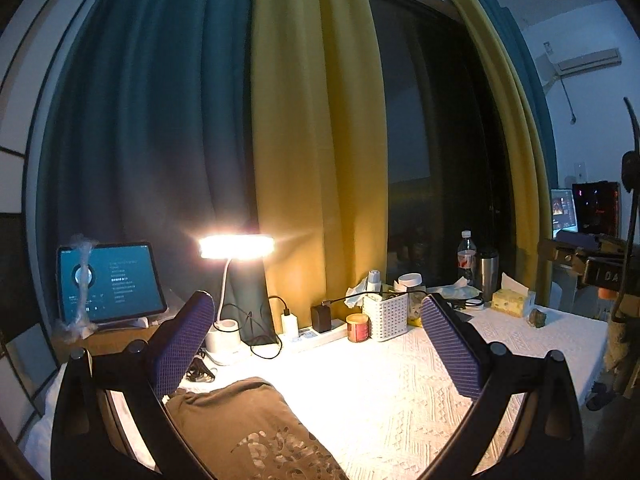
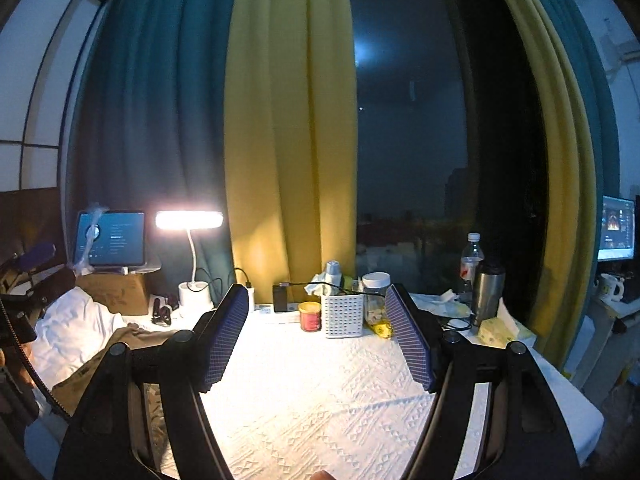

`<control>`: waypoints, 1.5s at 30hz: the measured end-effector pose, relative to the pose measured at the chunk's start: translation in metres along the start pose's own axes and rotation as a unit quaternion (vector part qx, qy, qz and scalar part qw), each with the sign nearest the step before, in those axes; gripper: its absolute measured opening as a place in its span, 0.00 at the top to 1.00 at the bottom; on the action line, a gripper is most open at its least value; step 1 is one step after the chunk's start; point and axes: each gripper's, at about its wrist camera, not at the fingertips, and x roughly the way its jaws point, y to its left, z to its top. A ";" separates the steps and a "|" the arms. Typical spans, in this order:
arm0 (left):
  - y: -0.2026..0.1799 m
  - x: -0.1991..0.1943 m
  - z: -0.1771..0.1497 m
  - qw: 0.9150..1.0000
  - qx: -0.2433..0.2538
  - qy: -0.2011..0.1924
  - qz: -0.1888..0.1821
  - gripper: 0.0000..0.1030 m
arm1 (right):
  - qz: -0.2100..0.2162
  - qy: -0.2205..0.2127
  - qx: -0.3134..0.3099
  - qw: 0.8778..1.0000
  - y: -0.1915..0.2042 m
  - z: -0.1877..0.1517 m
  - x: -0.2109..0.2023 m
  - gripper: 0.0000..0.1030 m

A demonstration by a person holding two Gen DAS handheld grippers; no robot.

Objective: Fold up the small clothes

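White embossed cloth covers the table (image 2: 320, 420), which stands before teal and yellow curtains and a dark window. Lighting comes from one desk lamp (image 1: 236, 247) at the back edge.

Layout, left to right along the back of the table: tablet (image 1: 110, 282) at 10 o'clock, lamp at 11 o'clock, power strip (image 1: 316, 334), red jar (image 1: 358, 327), white perforated basket (image 1: 386, 316) at 12 o'clock, water bottle (image 1: 466, 256), steel tumbler (image 1: 489, 274), and tissue box (image 1: 512, 300) at 2 o'clock.

Left gripper (image 1: 316, 348): jaws spread wide, nothing between them. Right gripper (image 2: 316, 340): jaws likewise spread wide and empty, over bare cloth.

Work item: a brown garment (image 1: 248, 428) with a pale printed pattern. It lies loosely heaped at the table's left side, at 7 o'clock in the left wrist view. Part of it sits below the left finger (image 1: 182, 344); whether they touch cannot be determined. In the right wrist view the garment (image 2: 120, 344) appears at 9 o'clock, against a white pillow or bedding (image 2: 72, 328).

Handling assessment:
- The fabric appears soft, light and limp. Expect no shape retention; it will drape from any grip point.
- Breakage is not a concern. Layers may slide and bunch.
- Grip at a hem or corner, pinching one layer only.
- No hem or corner can be made out clearly here; locate one before closing the jaws.
- Spread the garment flat on the bare cloth at centre before folding.
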 end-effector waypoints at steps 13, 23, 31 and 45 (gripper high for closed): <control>0.005 0.006 -0.015 0.999 -0.012 0.036 0.007 0.01 | 0.018 0.042 -0.008 0.999 0.018 -0.018 0.026 0.28; 0.005 0.010 -0.018 0.999 -0.019 0.047 0.003 0.01 | 0.019 0.053 -0.003 0.998 0.017 -0.023 0.032 0.28; 0.004 0.011 -0.018 0.999 -0.021 0.051 0.002 0.01 | 0.018 0.053 -0.001 0.998 0.014 -0.024 0.033 0.28; 0.003 0.012 -0.019 0.998 -0.021 0.051 -0.001 0.01 | 0.016 0.055 0.000 0.998 0.012 -0.026 0.030 0.28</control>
